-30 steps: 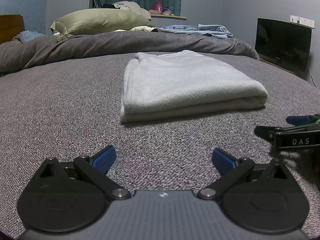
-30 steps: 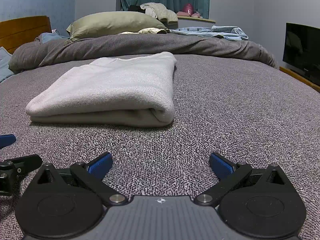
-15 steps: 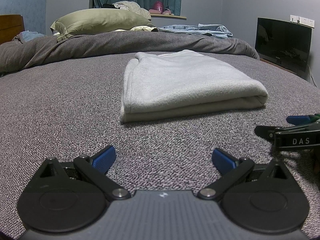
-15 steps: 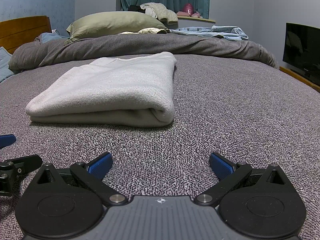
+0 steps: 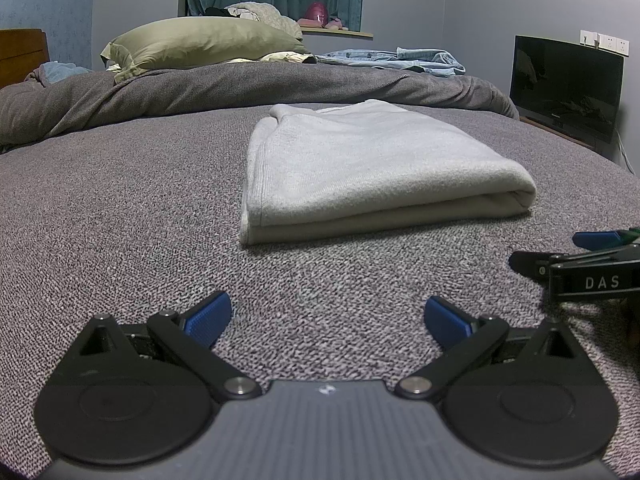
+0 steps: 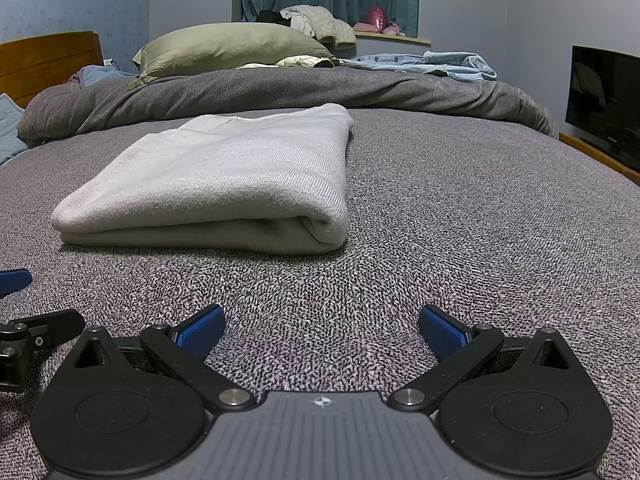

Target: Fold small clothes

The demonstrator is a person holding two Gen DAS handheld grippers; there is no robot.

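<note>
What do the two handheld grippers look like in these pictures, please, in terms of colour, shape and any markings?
The left gripper and the right gripper look alike: black linkage arms with silver pivot pins, round black discs at either side, a ribbed grey centre plate bearing a small round emblem, and blue ribbed finger pads. Seen from the left wrist view, the right gripper's side carries white letters "DAS". No cables, hands or sleeves show.

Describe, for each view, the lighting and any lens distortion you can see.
Left wrist view: dim, bluish light; the bed bulges like a dome, corners dark. Right wrist view: same dimness and curve; the folded cloth stays sharp, soft shadow beneath it.
</note>
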